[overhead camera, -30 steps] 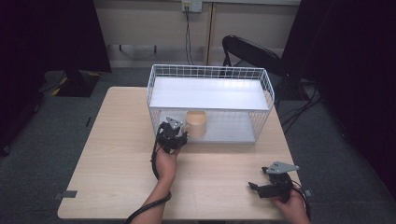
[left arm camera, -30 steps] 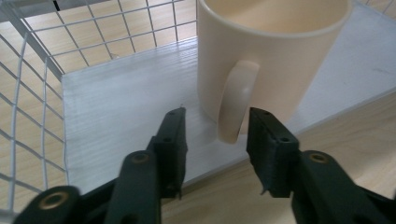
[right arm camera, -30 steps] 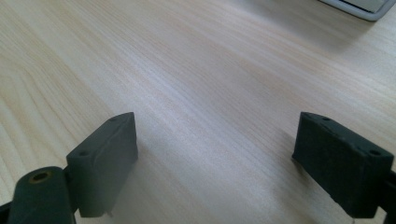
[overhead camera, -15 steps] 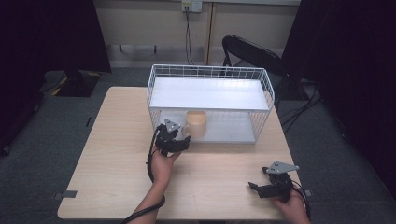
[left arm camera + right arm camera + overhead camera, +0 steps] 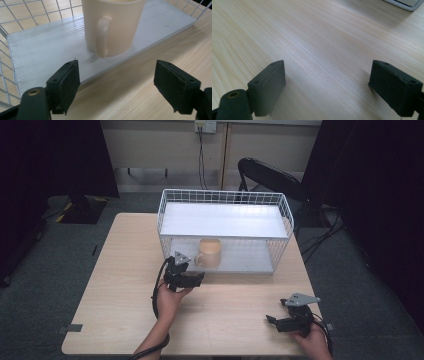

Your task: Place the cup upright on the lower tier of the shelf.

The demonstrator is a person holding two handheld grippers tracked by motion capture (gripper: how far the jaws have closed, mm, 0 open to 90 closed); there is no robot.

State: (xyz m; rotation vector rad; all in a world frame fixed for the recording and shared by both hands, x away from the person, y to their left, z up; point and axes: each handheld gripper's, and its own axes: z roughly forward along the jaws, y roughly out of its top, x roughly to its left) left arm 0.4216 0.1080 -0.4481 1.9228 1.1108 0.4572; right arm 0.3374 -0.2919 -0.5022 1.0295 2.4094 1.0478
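- I have the left gripper (image 5: 192, 279) just below centre of the high view, right in front of the basket (image 5: 226, 200) and just short of the mug (image 5: 209, 252).
- Its fingers (image 5: 65, 82) stand wide and have just been opening; nothing is between them, only bare counter (image 5: 125, 285) and the shelf edge.
- In the left gripper view the mug (image 5: 113, 25) sits top centre, upright on the white shelf (image 5: 45, 55) of the basket, close to that shelf's front edge, its handle (image 5: 102, 37) turned toward me.
- The mug is clear of both fingers, a little beyond their tips.
- In the high view the mug is on the lower level of the basket, left of its middle, under the upper white shelf (image 5: 225, 220).
- My right gripper (image 5: 275, 321) is at lower right of the high view, near the counter's front edge, well apart from the mug.
- Its fingers (image 5: 268, 86) are wide too, with only wood grain between them.
- A black chair (image 5: 270, 175) stands behind the basket, upper centre right.
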